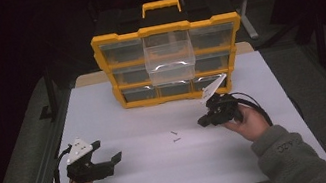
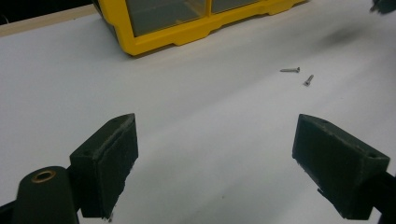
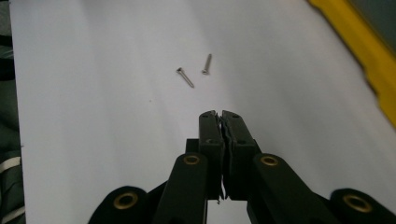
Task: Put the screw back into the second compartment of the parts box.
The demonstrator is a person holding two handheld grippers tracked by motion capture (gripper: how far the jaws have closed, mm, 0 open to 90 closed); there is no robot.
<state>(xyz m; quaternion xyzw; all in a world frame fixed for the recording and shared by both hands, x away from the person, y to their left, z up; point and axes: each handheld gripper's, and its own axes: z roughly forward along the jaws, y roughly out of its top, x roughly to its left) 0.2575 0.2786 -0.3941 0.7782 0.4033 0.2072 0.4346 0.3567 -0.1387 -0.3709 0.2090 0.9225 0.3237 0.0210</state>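
While the right tongs [image 3: 222, 114] are pressed fully together, a thin pale sliver shows in the seam between the jaws in the right gripper view. I cannot tell whether it is a pinched screw or only pad edge. In the high view the right tongs [image 1: 203, 121] hang above the table [image 1: 165, 172], tips pointing left and down, just in front of the organizer's lower right corner.

Left tongs [image 2: 215, 135]: jaws wide, nothing between them, bare table beneath. In the high view the left tongs [image 1: 107, 150] sit at the near left, well apart from the work.

Two screws [image 3: 185, 77] lie loose on the table just ahead of the right tips, near each other but not touching. The high view puts the pair [image 1: 174, 132] mid-table, between the two tongs and nearer the right one. The left gripper view shows them [image 2: 290, 70] off to its right.

Organizer [image 1: 165, 28]: yellow frame, upright at the far edge, handle on top. One clear drawer [image 1: 170, 62], top row, middle, is pulled well forward. It looks empty, though its floor is hard to read through the glare. All other drawers sit flush.

Judgement on progress:
- Done: drawer opened, ready to receive.
- Left: both visible screws are not yet in the drawer. Each needs picking up and dropping in, then the drawer pushed shut.
- Early stage. At best one screw is in the right jaws; unconfirmed.
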